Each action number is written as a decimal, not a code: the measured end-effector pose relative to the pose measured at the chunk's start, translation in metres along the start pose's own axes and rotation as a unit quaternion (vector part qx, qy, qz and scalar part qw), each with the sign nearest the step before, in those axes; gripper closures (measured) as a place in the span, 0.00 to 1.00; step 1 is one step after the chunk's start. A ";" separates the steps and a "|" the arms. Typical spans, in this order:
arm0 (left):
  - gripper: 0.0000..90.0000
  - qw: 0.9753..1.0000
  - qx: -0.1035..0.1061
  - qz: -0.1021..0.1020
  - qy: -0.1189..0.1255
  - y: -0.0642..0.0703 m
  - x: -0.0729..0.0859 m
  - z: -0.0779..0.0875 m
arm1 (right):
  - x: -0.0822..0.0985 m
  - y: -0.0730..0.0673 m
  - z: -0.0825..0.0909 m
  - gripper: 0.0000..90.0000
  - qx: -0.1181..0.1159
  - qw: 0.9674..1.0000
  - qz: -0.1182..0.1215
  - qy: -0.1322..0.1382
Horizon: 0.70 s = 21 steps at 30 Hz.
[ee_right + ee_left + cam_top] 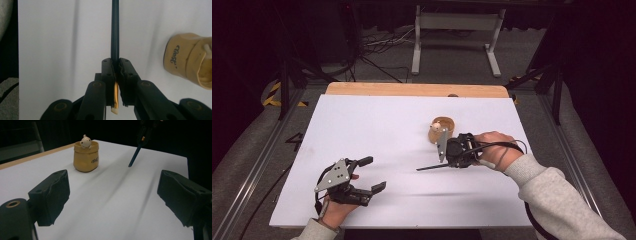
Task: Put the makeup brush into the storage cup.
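Inside, tan pot [86, 157] holds small figurine [85, 141].

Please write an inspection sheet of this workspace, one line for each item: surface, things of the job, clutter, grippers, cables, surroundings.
Surface: white sheet over a wooden table; faint creases.
Job's things: tan pot with a small figure inside, upright; dark pencil with a gold band and pale end, tip near the sheet.
Clutter: nothing seen.
Grippers: left gripper open, holding nothing; right gripper shut on the pencil.
Cables: black cable looped over the right hand; loose wires on the floor beyond the table.
Surroundings: dark room, grey carpet, white stand.
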<state>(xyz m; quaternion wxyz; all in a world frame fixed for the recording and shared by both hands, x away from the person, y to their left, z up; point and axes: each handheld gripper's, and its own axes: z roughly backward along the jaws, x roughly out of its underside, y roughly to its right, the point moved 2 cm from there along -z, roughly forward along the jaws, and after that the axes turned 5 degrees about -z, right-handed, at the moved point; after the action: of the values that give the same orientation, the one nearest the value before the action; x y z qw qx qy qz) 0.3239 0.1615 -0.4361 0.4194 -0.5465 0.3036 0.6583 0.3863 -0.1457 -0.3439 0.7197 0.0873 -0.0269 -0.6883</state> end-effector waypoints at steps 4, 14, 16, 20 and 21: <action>0.13 1.000 0.006 -0.004 -0.001 0.001 -0.002 -0.004 | -0.010 -0.001 -0.003 0.93 0.002 1.000 0.012 -0.001; 0.13 1.000 0.021 -0.006 -0.004 0.005 -0.007 -0.013 | -0.028 -0.002 -0.006 0.93 0.001 0.999 0.037 -0.005; 0.13 1.000 0.026 -0.008 -0.008 0.006 -0.008 -0.015 | -0.032 -0.002 -0.007 0.93 0.000 0.999 0.042 -0.006; 0.14 0.999 0.034 -0.011 -0.012 0.007 -0.009 -0.018 | -0.039 -0.003 -0.008 0.93 0.000 0.999 0.051 -0.010; 0.14 0.999 0.035 -0.008 -0.010 0.008 -0.009 -0.019 | -0.041 -0.004 -0.008 0.93 -0.001 0.999 0.053 -0.010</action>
<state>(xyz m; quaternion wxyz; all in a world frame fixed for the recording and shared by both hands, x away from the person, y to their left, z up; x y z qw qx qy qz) 0.3263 0.1391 -0.4319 0.4466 -0.5273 0.3179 0.6492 0.3819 -0.1046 -0.3493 0.7551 0.0782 -0.0383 -0.6498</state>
